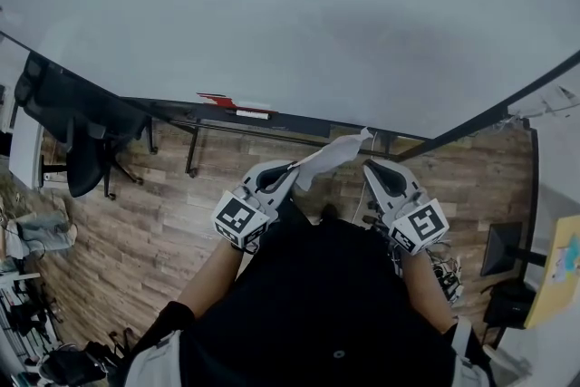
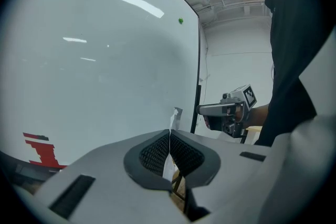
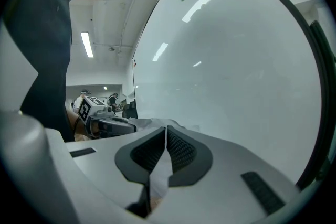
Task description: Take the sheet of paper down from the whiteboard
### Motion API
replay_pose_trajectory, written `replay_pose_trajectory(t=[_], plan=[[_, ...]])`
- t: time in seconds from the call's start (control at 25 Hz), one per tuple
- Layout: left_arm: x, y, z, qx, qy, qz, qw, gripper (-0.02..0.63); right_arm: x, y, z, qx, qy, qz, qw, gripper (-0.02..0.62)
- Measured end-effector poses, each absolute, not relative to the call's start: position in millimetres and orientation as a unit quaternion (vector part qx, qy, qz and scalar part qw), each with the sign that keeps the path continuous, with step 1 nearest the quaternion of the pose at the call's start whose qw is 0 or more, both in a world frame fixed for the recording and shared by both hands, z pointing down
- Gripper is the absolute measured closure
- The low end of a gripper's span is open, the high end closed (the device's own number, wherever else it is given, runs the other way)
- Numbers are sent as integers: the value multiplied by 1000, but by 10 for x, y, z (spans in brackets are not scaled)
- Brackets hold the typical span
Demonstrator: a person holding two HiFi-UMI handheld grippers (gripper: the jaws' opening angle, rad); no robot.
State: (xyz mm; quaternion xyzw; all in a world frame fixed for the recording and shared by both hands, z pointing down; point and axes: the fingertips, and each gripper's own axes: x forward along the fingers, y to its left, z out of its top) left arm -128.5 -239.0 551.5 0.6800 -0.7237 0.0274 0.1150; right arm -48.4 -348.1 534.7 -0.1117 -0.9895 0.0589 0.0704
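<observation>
Paper sheet (image 1: 332,155), off the whiteboard (image 1: 272,23): we find left gripper (image 1: 290,171) and right gripper (image 1: 371,166) each clamped on an edge so it cannot fall

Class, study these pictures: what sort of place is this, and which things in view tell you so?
Probably an office or meeting room: a large whiteboard, a black office chair standing on wood-look flooring, and a ceiling strip light.
</observation>
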Motion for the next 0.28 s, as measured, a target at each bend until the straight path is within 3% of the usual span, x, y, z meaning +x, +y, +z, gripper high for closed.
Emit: replay_pose_trajectory(t=[0.28], plan=[[-1067,-2393,5390,679,-727,17,99,594,-323,-3459,5217,-118,-990,43,65,572]])
